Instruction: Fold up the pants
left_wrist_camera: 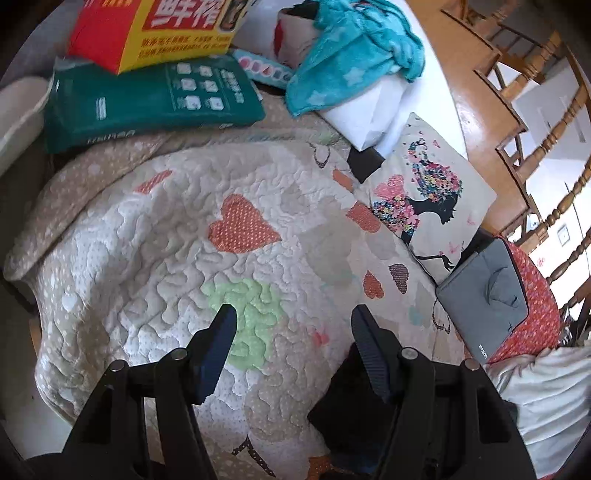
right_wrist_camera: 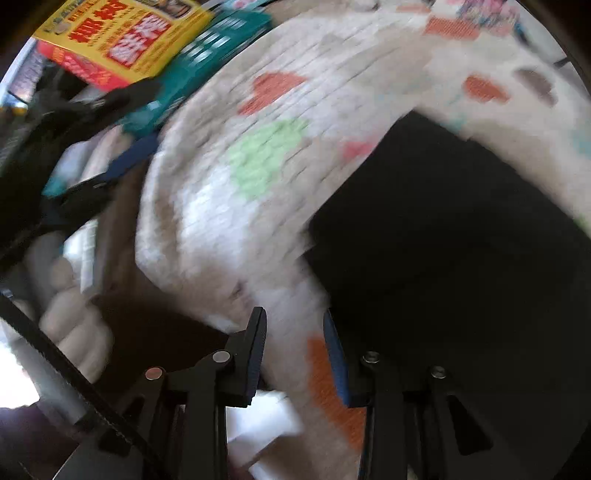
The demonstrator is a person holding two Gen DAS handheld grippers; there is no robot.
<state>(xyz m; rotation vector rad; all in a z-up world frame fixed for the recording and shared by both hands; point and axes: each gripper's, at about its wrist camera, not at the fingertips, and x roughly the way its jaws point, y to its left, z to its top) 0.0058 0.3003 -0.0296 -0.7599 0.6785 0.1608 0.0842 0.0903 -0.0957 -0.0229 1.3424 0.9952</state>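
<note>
The black pants (right_wrist_camera: 461, 251) lie as a dark flat shape on the heart-patterned quilt (right_wrist_camera: 258, 177) at the right of the blurred right wrist view. A small part of them (left_wrist_camera: 340, 406) shows under the right finger in the left wrist view. My left gripper (left_wrist_camera: 293, 317) is open and empty above the quilt (left_wrist_camera: 184, 229). My right gripper (right_wrist_camera: 295, 317) is open and empty, just left of the pants' edge. The left gripper's fingers (right_wrist_camera: 129, 158) show at the left of the right wrist view.
A green pack (left_wrist_camera: 147, 99) and a red-yellow box (left_wrist_camera: 155, 29) sit at the quilt's far edge. A teal towel (left_wrist_camera: 351, 48), a printed cushion (left_wrist_camera: 424, 192) and a grey case (left_wrist_camera: 487, 295) lie to the right. Wooden chairs (left_wrist_camera: 535, 147) stand beyond.
</note>
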